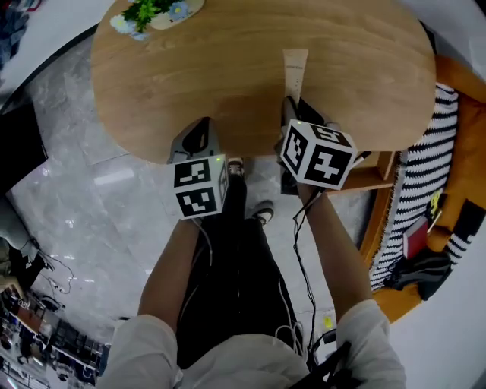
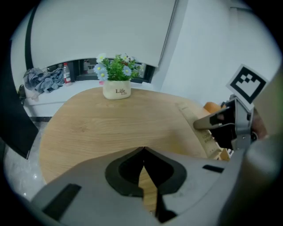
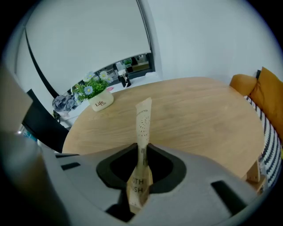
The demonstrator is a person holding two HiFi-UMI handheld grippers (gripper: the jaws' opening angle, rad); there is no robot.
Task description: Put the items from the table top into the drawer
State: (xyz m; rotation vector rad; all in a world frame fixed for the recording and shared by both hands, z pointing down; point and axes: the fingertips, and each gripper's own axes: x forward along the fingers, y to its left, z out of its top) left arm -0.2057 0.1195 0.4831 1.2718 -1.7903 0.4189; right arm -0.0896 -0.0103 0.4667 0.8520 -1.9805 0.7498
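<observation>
A long beige packet with print sticks out over the round wooden table, and my right gripper is shut on its near end. In the right gripper view the packet stands pinched between the pads of the right gripper, pointing away over the table top. My left gripper hovers at the table's near edge, left of the right one. Its jaws meet at the tips with nothing between them. The left gripper view also shows the right gripper holding the packet.
A white pot of flowers stands at the table's far left side. A wooden frame shows under the table's right edge, beside a striped cloth and an orange seat. The person's legs and cables are below the grippers.
</observation>
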